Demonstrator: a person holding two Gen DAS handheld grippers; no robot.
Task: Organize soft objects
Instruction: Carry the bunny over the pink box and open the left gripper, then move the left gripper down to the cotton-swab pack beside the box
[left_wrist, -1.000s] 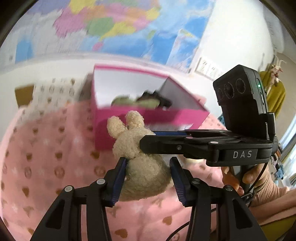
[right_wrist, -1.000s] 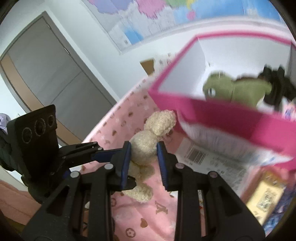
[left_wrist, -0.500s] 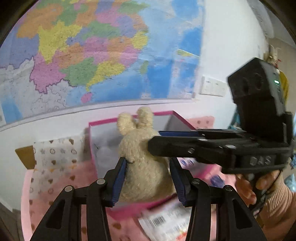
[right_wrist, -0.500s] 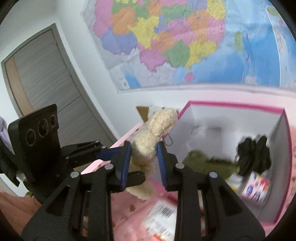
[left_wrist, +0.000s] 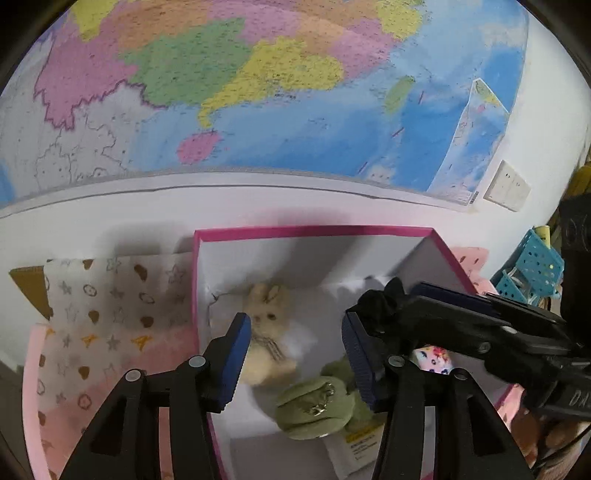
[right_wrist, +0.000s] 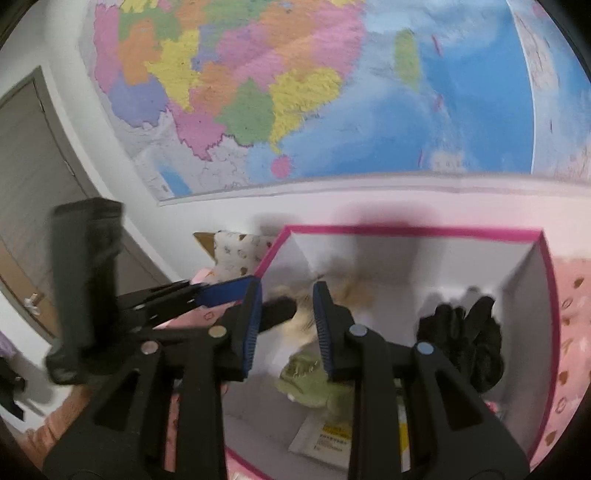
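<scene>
Rabbit plush (left_wrist: 267, 332), cream-coloured, lies inside the pink-rimmed box (left_wrist: 314, 233) at lower centre of the left wrist view, face up against the box's left inner wall. The left gripper (left_wrist: 295, 356) hangs above it with jaws released; they have just been opening, and nothing is pressed between the pads, the toy lying well below them. In the right wrist view the right gripper (right_wrist: 286, 328) also stands unclenched over the box, holding nothing; the rabbit behind it is blurred. A green plush (left_wrist: 317, 406) sits just beside the rabbit, toward the frame's lower edge, and a black soft item (right_wrist: 461, 343) occupies the box's right side. Likely hazards: the two grippers are crowded together at the box mouth, so a careless withdrawal may clip the rim and shift the box, or a pad may snag the rabbit's fur and drag it out.
</scene>
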